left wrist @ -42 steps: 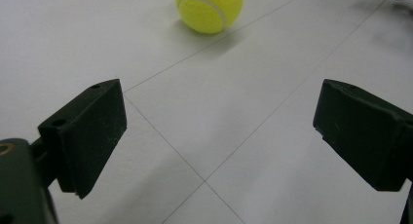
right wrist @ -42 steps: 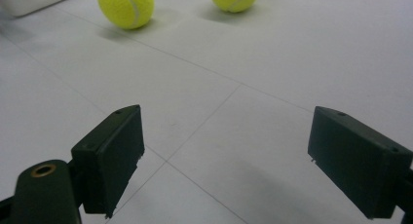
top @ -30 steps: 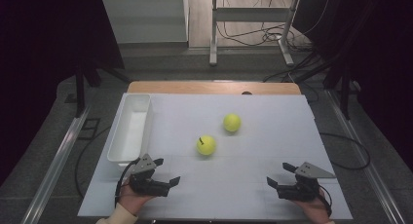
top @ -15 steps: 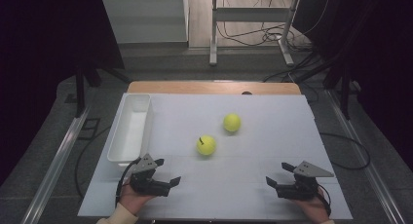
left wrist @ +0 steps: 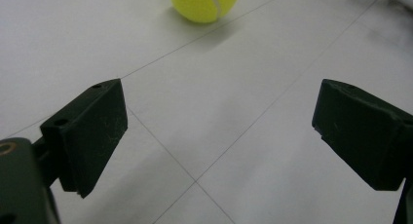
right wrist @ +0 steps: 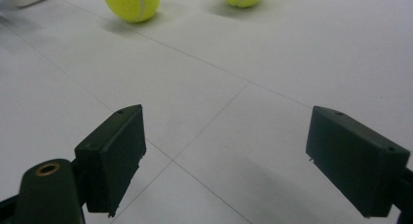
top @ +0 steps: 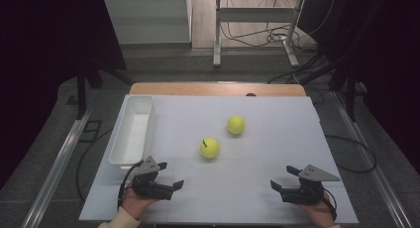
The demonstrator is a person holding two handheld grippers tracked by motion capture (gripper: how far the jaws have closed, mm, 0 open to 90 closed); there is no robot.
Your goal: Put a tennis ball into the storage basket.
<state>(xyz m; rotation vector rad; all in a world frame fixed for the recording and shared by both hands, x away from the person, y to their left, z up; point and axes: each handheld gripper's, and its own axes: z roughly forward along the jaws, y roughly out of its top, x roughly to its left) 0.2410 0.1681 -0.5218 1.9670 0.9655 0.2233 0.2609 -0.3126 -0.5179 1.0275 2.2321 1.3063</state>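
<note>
High view: left gripper and right gripper sit low at the near edge, jaws spread, empty; nearer tennis ball mid-table, second ball just beyond, white tray left.

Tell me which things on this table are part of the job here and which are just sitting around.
Part of the job:
- near tennis ball
- far tennis ball
- white tray, likely
- left hand-held gripper and right hand-held gripper, both open

Just about:
- cables on the floor
- metal table legs behind
</note>
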